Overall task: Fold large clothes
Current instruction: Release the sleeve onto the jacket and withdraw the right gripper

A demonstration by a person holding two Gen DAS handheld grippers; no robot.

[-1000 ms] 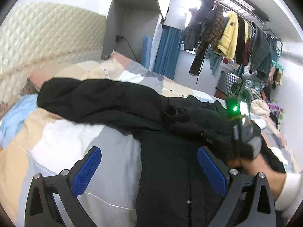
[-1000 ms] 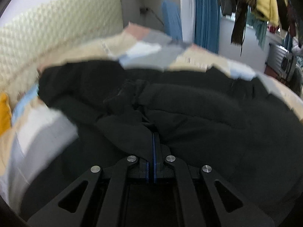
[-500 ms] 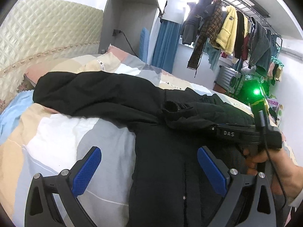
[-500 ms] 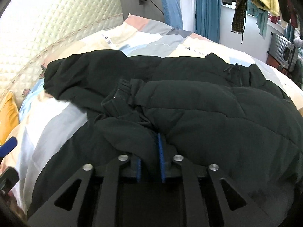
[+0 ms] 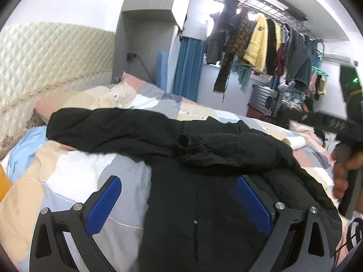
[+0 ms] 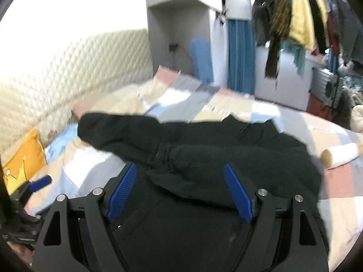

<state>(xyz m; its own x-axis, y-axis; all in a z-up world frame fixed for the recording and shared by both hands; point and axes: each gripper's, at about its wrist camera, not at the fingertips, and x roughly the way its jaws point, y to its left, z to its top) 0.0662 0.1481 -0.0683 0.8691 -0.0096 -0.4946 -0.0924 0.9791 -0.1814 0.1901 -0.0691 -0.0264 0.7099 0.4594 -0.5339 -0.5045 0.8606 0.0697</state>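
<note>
Left wrist shows patchwork bedspread under black jacket, clothes rack behind.

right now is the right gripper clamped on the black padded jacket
No, the right gripper stands open above the black padded jacket, blue pads apart, having just opened.

No words or numbers can be read here; the small marks on the patchwork bedspread are too blurry.

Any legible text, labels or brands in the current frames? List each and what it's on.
None legible.
Dark print marks on the bedspread: too small to read.
White markings on the right gripper's body, seen from the left wrist: blurred.
Small emblem on the yellow top: too small to make out.
</note>
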